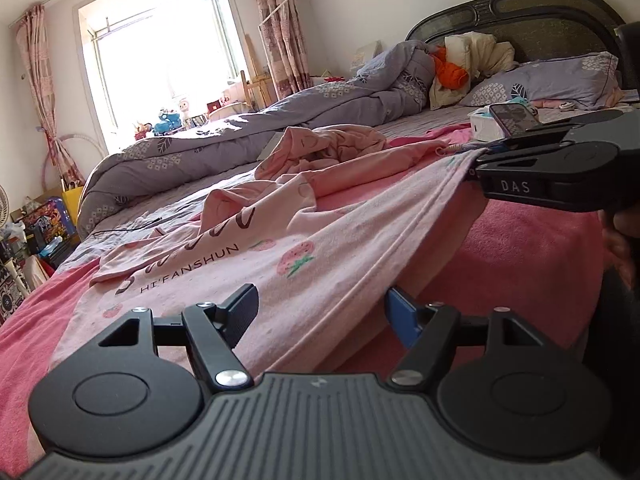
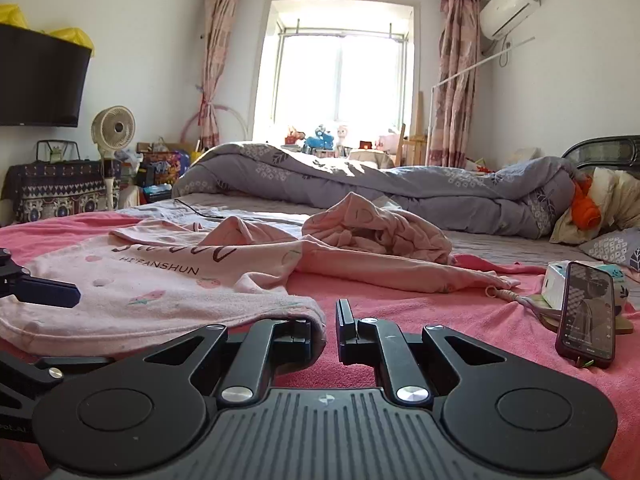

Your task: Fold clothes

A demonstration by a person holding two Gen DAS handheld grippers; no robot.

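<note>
Left wrist view: the pale pink cotton top printed with strawberries and lettering (image 1: 256, 264) lies spread on the pink towelling bed cover (image 1: 520, 248). The left hand-held gripper (image 1: 320, 320) hangs over the top's near hem with its jaws wide apart and nothing between them. Beyond the top, to its right, the right hand-held gripper (image 1: 476, 160) pinches a corner of the top, and the cloth runs taut from it. If that thin pinch slips, the edge drops and the fold goes crooked. A crumpled pink garment (image 1: 332, 144) lies on the top's far sleeve and may drag along.

Right wrist view: the right hand-held gripper (image 2: 324, 324) is clamped on the top's (image 2: 160, 280) corner. Right of the top, a dark smartphone propped upright (image 2: 586, 312) stands near enough to be knocked over. The bed cover (image 2: 440, 312) between top and phone gives room to move.
</note>
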